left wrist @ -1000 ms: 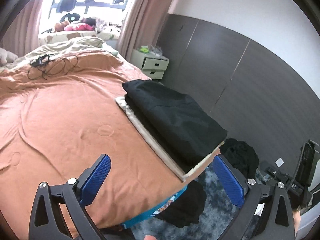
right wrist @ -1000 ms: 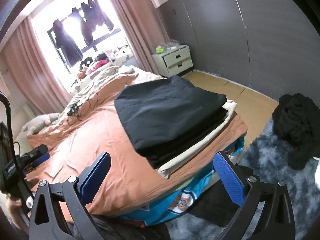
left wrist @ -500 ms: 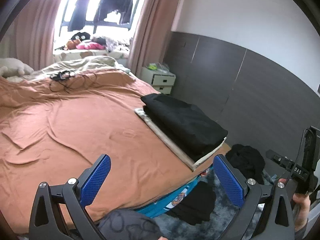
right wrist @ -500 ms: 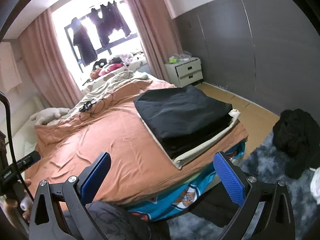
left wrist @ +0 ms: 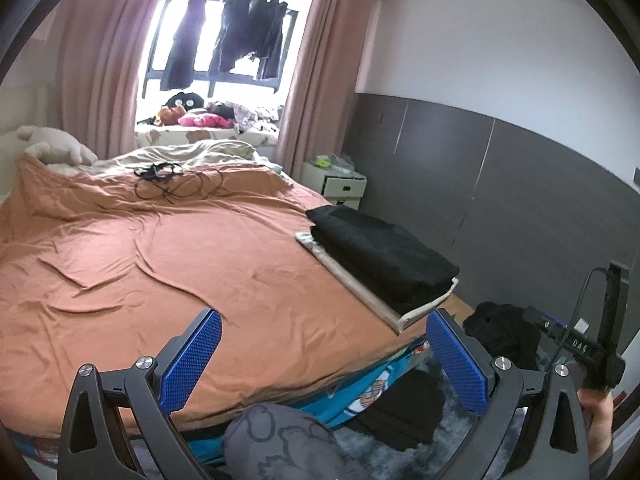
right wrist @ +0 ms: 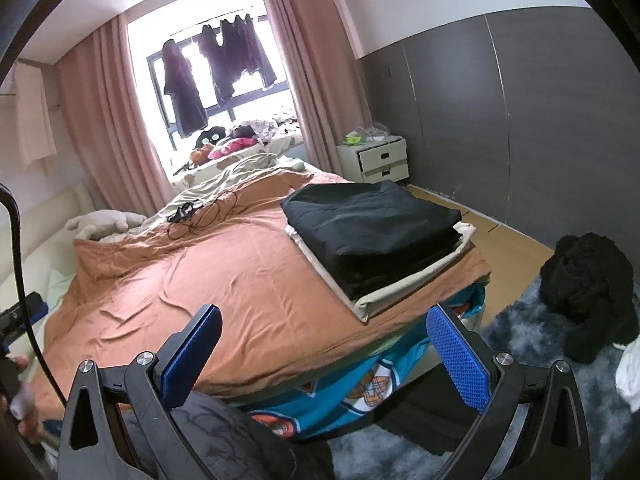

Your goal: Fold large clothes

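A stack of folded clothes lies at the bed's near right corner: black garments (left wrist: 384,256) (right wrist: 372,228) on top of a folded cream piece (left wrist: 352,280) (right wrist: 400,292). My left gripper (left wrist: 326,360) hangs open over the foot of the bed, well back from the stack, holding nothing. My right gripper (right wrist: 326,360) is open too, empty, also short of the stack. A heap of unfolded black clothing (left wrist: 500,332) (right wrist: 588,276) sits on the floor to the right of the bed.
The bed has a wrinkled orange cover (left wrist: 160,264) with black cables (left wrist: 176,180) near the pillows. A white nightstand (right wrist: 376,160) stands by the dark wall. A shaggy grey rug (right wrist: 520,328) covers the floor. My knee in grey patterned fabric (left wrist: 280,440) is below.
Both grippers have pulled back and up from the folded stack, so it looks smaller and farther away. The whole bed and window have come into view. Both stay open.
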Demonstrator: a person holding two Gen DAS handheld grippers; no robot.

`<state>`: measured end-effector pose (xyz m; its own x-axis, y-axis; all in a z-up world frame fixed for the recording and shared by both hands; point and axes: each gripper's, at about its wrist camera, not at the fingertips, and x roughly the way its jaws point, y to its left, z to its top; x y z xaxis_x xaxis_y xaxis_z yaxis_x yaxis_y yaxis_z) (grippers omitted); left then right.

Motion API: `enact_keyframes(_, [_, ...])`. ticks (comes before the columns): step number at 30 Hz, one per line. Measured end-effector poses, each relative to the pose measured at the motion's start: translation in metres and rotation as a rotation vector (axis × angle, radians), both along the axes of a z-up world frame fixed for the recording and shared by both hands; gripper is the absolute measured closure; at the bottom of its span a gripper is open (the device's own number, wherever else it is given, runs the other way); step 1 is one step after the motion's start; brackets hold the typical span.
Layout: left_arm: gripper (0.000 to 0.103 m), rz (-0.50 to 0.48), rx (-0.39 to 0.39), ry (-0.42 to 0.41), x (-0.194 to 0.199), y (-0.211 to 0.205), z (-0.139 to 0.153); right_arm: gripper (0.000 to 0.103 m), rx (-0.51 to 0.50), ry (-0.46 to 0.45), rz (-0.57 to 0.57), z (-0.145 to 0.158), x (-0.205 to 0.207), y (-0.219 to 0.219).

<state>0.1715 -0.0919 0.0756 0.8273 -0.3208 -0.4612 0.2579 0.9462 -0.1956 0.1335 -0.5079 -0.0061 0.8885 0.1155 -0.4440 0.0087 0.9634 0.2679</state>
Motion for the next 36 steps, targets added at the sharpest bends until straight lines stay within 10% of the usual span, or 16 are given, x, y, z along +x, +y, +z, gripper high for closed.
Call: enact_keyframes(36, [0.0,0.211,0.047,-0.046,-0.095,0.063,-0.033,0.0,-0.033,-0.05,0.104,-0.014,-0.044,0.056])
